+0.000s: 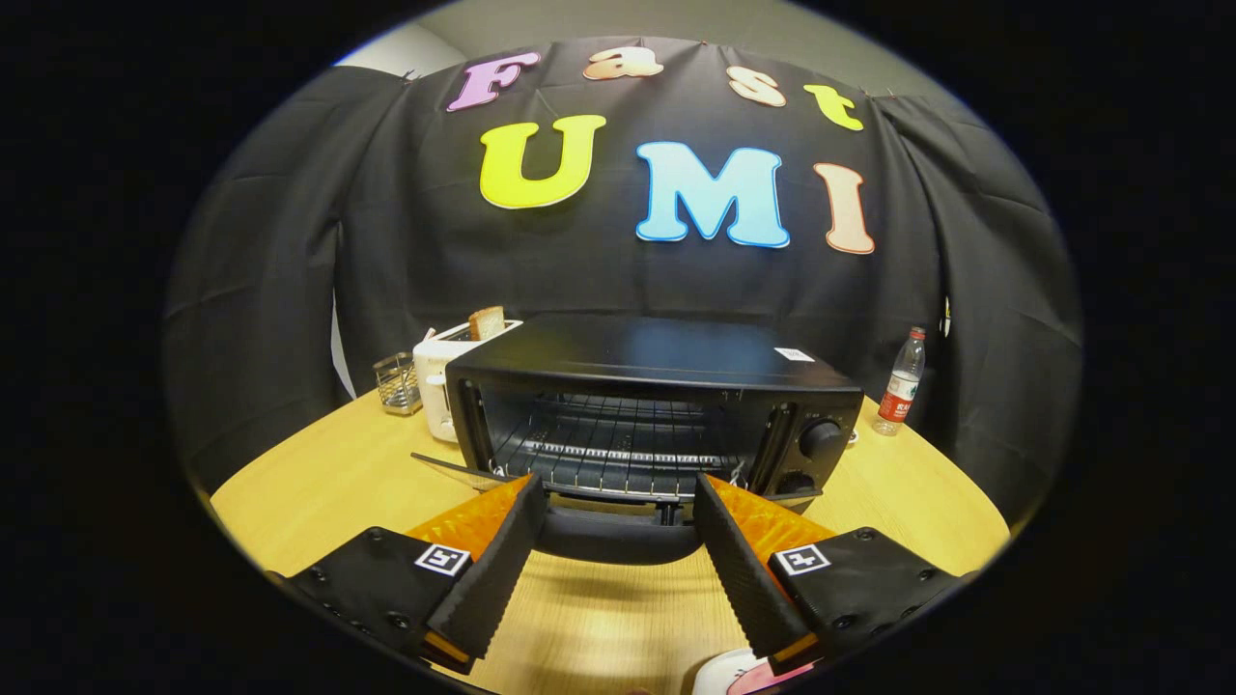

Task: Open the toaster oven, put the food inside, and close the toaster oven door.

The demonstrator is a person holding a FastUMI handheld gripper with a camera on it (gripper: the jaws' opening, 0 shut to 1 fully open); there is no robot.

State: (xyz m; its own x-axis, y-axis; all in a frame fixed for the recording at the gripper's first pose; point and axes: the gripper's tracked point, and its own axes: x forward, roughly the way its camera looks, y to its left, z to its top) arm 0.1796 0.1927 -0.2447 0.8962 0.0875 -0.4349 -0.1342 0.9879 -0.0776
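Gripper view showed the tool [618, 502] with its two fingers spread apart and holding nothing, the handle [618, 537] of the lowered door lying between their tips. One toaster oven [657, 405] stood open on the desk [319, 483], its rack bare, so opening seemed done while loading food and closing remained. Behind stood one white toaster [439, 372] with one bread slice [486, 321], one wire basket [396, 382] and one bottle [901, 382].
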